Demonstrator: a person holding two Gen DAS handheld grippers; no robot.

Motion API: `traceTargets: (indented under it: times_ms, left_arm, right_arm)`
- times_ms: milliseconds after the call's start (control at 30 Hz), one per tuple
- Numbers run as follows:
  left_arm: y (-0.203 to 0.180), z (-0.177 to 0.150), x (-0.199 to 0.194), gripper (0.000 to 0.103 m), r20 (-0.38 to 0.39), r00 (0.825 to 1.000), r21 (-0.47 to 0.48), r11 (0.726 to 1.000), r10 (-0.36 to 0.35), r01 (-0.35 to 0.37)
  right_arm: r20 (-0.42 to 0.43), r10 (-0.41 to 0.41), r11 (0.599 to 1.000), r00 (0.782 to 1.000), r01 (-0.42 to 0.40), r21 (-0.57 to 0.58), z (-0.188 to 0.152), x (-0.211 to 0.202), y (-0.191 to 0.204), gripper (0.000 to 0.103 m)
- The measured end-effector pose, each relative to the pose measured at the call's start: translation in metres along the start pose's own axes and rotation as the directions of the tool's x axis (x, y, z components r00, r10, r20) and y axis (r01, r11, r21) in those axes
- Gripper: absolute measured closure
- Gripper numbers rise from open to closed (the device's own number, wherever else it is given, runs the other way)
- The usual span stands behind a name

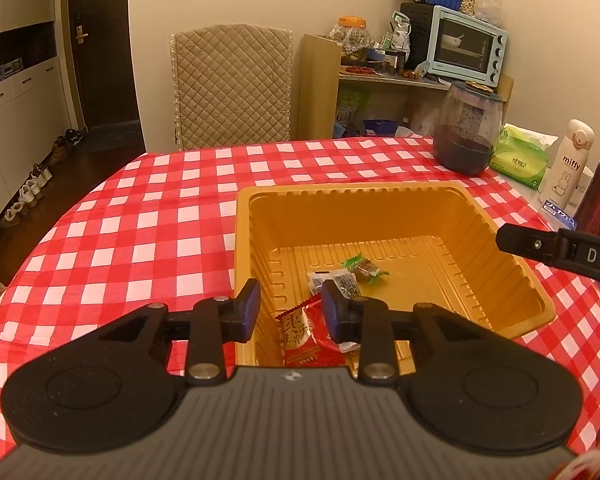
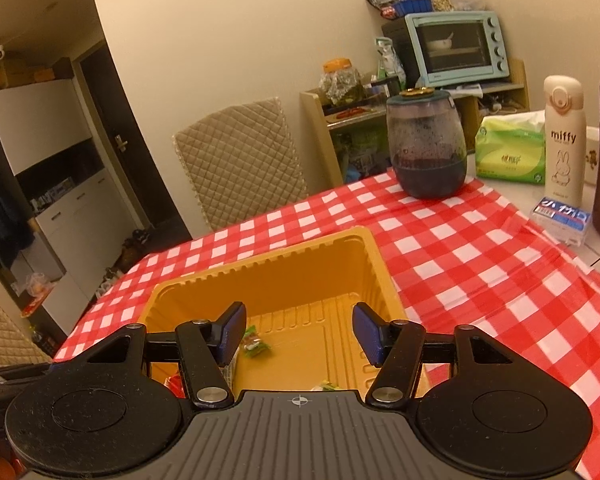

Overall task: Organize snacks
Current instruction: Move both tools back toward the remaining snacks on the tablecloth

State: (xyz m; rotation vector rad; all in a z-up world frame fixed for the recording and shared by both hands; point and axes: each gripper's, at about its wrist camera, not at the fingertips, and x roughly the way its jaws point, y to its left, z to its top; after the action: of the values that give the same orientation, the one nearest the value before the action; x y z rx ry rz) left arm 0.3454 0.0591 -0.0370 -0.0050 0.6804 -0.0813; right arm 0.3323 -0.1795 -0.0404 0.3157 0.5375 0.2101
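An orange plastic tray (image 1: 244, 240) sits on the red-checked tablecloth. In it lie a green-wrapped candy (image 1: 366, 270), a silvery packet (image 1: 336, 282) and a red snack packet (image 1: 308, 336) by the near wall. My left gripper (image 1: 290, 312) hovers over the tray's near edge. Its jaws stand apart above the red packet, which the pads do not press. One finger (image 1: 520, 240) of the right gripper reaches in from the right. In the right wrist view my right gripper (image 2: 300, 332) is open over the tray (image 2: 376, 264), with nothing between its fingers and green candy (image 2: 256, 346) below.
At the table's far right stand a dark lidded jar (image 1: 468, 136), a green tissue pack (image 1: 520, 156), a white bottle (image 1: 570, 160) and a small blue-and-white pack (image 2: 562, 220). Behind the table are a quilted chair (image 1: 232, 84) and a cluttered shelf with a toaster oven (image 1: 468, 44).
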Motion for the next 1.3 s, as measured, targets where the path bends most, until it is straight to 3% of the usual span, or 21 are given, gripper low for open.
traceTargets:
  times_ms: [300,433,700,833,1300]
  left_arm:
    - [-0.001,-0.01,-0.022,0.067,0.002,1.0,-0.001,1.0,0.008,-0.008]
    - [0.0,-0.02,-0.04,0.054,0.011,1.0,-0.017,1.0,0.009,-0.009]
    - [-0.008,-0.048,-0.078,0.048,0.018,1.0,-0.023,1.0,-0.003,0.004]
    - [-0.014,-0.064,-0.094,0.038,0.021,1.0,-0.028,0.999,-0.016,0.017]
    - [-0.039,-0.124,-0.114,0.032,-0.048,0.998,-0.016,0.999,-0.045,0.044]
  right_arm:
    - [0.012,-0.024,1.0,1.0,0.024,-0.005,-0.005,-0.028,-0.004,0.044]
    - [0.027,-0.032,0.999,0.999,0.033,-0.01,-0.007,-0.046,-0.007,0.044]
    - [0.044,-0.046,0.997,0.998,0.048,-0.055,-0.018,-0.082,-0.011,0.044]
    - [0.045,-0.055,0.996,0.997,0.058,-0.067,-0.028,-0.1,-0.017,0.044]
    - [-0.053,-0.105,0.994,0.993,0.103,-0.037,-0.099,-0.152,-0.047,0.044]
